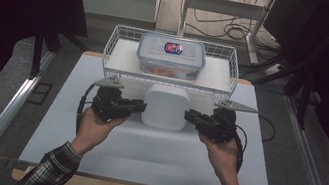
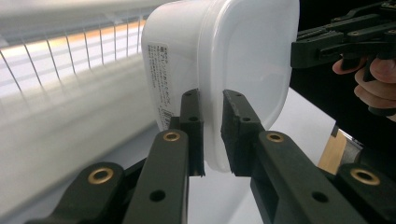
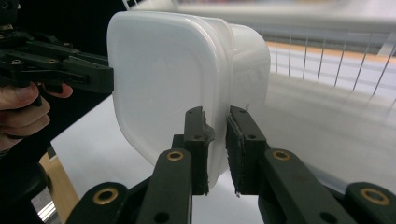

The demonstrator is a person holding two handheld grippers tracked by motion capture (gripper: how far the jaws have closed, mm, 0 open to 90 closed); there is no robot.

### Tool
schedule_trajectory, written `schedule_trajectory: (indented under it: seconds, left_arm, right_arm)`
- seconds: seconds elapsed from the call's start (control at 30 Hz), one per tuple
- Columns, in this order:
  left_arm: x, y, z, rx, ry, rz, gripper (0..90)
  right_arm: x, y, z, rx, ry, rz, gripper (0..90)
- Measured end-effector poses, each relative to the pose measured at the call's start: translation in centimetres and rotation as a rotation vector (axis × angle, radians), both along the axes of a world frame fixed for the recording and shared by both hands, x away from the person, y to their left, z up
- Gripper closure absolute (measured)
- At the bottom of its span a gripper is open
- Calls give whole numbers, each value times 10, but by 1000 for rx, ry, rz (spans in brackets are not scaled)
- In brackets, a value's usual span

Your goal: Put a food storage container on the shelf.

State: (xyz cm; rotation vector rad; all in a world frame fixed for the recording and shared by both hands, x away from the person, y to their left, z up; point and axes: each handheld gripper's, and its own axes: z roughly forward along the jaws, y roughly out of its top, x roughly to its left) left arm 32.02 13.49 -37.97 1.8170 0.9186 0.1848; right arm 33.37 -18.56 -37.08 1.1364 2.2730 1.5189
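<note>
Left gripper and right gripper each clamp opposite rims of the white container, held just before the wire basket holding a lidded box.

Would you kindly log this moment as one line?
left hand-held gripper: shut on white container | right hand-held gripper: shut on it | container: off table

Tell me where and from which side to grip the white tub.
Grip the white tub by its lid rim, one gripper from each side. The rim sticks out as a thin lip past the rounded walls, thin enough to pinch. The left gripper and right gripper each clamp that lip at opposite edges, which looks balanced.
</note>
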Motion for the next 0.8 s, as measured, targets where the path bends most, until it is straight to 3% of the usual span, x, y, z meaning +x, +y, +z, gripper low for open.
schedule_trajectory:
  seconds: [0.33,0.8]
  left_arm:
    - [9,8,40,-21,-49,11,799]
    - [24,21,87,-33,-85,29,800]
  right_arm:
    - [12,5,38,29,-51,4,782]
    - [29,18,86,62,-104,6,781]
